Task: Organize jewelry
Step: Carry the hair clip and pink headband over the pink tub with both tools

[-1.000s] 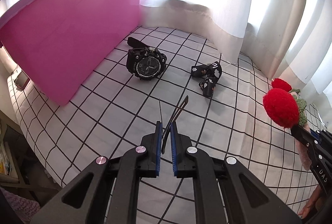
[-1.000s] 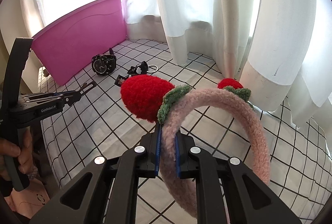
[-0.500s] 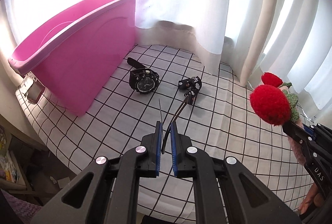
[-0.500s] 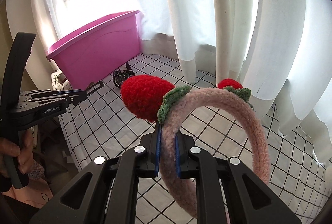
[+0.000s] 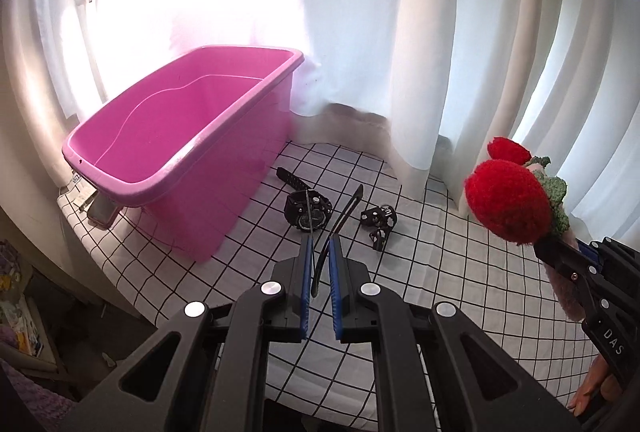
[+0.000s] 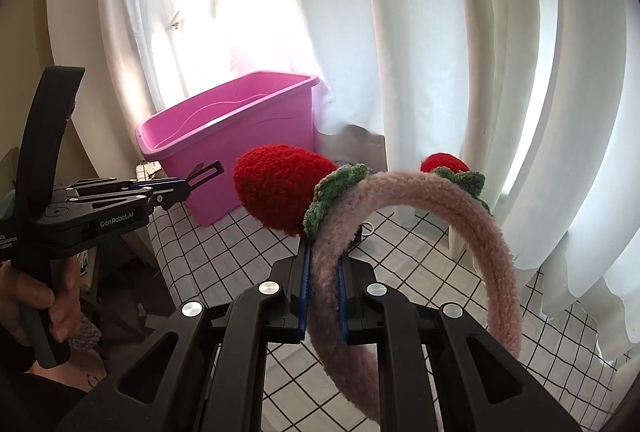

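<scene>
Both claws are clenched — the left gripper (image 5: 319, 266) on a thin black hair clip (image 5: 340, 228), the right gripper (image 6: 322, 274) on a fuzzy pink strawberry headband (image 6: 448, 208). Best clear the pink plastic tub (image 5: 176, 152) rim before letting go — gently.

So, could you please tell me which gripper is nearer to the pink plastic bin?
Left. The left gripper sits just before the pink plastic bin, while the right gripper hangs further off to the side.

A: What does the left gripper (image 5: 319, 252) hold?
B: A thin black hair clip (image 5: 340, 220), pinched between its blue pads.
A: And below it?
B: A black wristwatch (image 5: 308, 210) and a small black strap (image 5: 378, 220) lie on the checked tabletop (image 5: 460, 284), beside an open pink plastic tub (image 5: 192, 160).
</scene>
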`<action>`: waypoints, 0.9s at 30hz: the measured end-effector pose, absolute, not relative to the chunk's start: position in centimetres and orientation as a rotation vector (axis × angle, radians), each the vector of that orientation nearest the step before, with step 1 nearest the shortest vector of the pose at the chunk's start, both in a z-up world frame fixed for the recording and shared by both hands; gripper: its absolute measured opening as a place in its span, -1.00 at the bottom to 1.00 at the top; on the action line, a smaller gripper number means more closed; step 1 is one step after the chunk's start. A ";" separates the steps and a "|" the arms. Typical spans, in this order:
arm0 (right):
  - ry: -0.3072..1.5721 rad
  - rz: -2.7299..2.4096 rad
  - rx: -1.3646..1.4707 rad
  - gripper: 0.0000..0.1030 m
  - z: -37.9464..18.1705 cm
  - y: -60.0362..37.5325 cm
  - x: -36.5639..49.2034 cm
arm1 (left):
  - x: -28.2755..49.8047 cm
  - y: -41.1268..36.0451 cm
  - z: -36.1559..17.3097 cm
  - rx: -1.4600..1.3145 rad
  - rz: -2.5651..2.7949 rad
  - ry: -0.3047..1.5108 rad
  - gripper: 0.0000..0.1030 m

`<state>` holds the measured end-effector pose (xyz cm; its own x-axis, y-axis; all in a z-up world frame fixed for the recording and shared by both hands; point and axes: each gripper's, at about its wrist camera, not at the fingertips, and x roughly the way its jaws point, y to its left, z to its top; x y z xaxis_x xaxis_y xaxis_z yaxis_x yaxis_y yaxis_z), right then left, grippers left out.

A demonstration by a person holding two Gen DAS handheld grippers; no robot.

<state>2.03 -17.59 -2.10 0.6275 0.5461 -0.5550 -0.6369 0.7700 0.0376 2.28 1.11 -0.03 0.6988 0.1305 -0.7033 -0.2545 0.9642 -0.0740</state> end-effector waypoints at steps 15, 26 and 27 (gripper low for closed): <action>0.453 0.761 -0.220 -0.79 4.2 -5.6 4.0 | 3.7 12.6 6.1 -0.151 0.262 0.636 -0.82; 0.392 0.808 -0.243 -0.78 7.9 3.4 7.3 | 6.6 21.4 7.6 -0.153 0.278 0.582 -0.82; 0.391 0.812 -0.240 -0.78 8.1 4.3 7.8 | 7.0 22.1 7.5 -0.155 0.280 0.581 -0.82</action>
